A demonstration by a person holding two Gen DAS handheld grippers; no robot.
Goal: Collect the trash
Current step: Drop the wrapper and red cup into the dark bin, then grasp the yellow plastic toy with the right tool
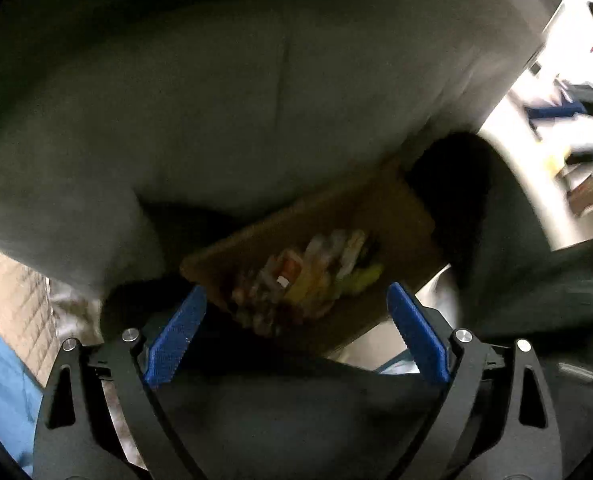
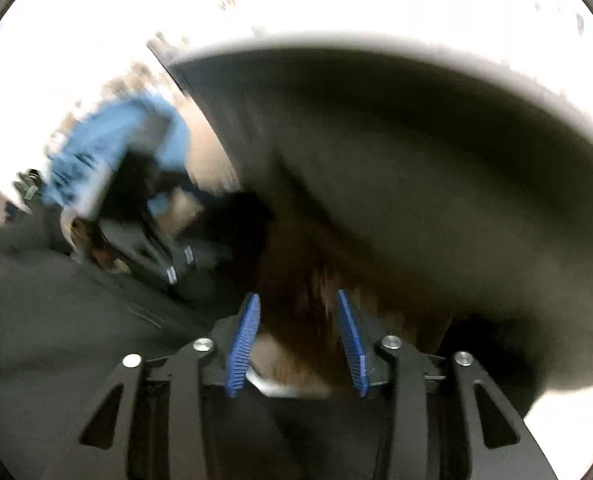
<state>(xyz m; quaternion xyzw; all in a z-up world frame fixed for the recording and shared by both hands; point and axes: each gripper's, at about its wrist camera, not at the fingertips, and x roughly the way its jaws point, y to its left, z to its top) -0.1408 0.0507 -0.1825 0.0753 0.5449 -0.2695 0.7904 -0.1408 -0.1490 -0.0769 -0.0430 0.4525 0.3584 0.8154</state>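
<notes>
step: tipping scraps into bag (judged) | left gripper (image 1: pixel 296 316) jaws wide apart, empty | right gripper (image 2: pixel 298 322) jaws apart around blurred brown board; contact unclear | wooden board (image 1: pixel 380 216) carrying food scraps (image 1: pixel 308 276), tilted over dark trash bag (image 1: pixel 288 392) | next: steady tilt so scraps fall inside

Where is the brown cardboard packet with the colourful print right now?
In the left wrist view, the brown cardboard packet sits low centre, just beyond the open jaws, under the grey bag wall.

A large grey fabric cushion (image 1: pixel 224 112) fills most of the left view. Pale tiled floor (image 1: pixel 12 292) shows at lower left, and a bright, blurred white room surface (image 2: pixel 336 4) lies beyond.
</notes>
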